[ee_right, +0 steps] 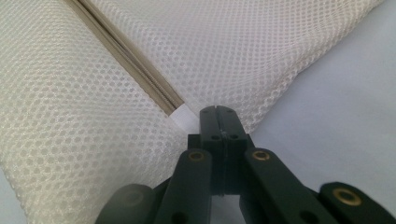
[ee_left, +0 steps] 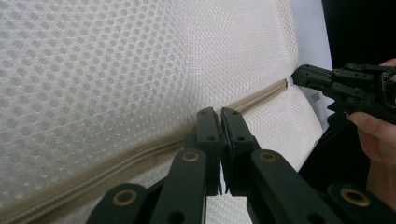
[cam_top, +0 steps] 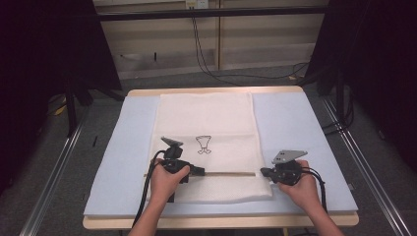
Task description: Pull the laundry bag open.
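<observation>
- Pale blue mat [cam_top: 287, 128] covers the table; a white mesh bag [cam_top: 206, 118] (small drawing printed on it) lies flat at its middle.
- Left gripper [cam_top: 199, 171], jaws pressed together, sits on the tan zipper [ee_left: 140, 151].
- Right gripper [cam_top: 264, 172], jaws likewise together, pinches the bag's edge beside the zipper's white end [ee_right: 183, 116].
</observation>
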Demonstrator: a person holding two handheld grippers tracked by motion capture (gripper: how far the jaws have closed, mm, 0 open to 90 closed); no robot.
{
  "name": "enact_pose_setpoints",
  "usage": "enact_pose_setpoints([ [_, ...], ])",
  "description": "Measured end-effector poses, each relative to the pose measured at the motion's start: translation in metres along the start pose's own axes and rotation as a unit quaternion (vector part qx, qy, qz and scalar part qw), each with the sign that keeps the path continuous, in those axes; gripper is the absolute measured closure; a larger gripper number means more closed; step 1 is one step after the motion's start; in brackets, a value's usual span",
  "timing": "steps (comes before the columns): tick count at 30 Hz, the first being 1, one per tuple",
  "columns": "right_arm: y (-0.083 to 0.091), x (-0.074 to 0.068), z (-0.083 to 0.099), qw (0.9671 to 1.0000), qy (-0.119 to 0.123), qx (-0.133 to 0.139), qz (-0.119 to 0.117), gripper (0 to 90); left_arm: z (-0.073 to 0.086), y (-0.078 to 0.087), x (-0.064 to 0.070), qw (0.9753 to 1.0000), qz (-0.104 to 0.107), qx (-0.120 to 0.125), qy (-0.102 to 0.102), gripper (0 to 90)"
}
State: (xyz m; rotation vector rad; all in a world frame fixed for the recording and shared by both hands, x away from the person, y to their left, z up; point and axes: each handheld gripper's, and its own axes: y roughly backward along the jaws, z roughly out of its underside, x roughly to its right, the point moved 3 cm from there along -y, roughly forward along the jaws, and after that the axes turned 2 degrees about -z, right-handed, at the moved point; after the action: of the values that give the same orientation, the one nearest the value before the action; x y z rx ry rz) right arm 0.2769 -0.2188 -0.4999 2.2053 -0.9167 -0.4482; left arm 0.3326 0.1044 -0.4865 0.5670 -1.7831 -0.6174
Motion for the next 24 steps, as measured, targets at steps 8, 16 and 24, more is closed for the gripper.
enact_pose_setpoints([
  [8, 0.0, 0.0, 0.0, 1.0, -0.002, 0.0, -0.001, 90.0, 0.0, 0.005, -0.003, 1.0, 0.001, 0.003, 0.003, 87.3],
  [16, 0.0, 0.0, 0.0, 1.0, -0.001, 0.001, -0.001, 90.0, 0.001, 0.011, -0.008, 1.0, -0.004, 0.004, 0.003, 87.3],
  [24, 0.0, 0.0, 0.0, 1.0, -0.002, 0.0, -0.001, 90.0, 0.002, 0.018, -0.015, 0.9999, -0.008, 0.009, 0.006, 87.3],
])
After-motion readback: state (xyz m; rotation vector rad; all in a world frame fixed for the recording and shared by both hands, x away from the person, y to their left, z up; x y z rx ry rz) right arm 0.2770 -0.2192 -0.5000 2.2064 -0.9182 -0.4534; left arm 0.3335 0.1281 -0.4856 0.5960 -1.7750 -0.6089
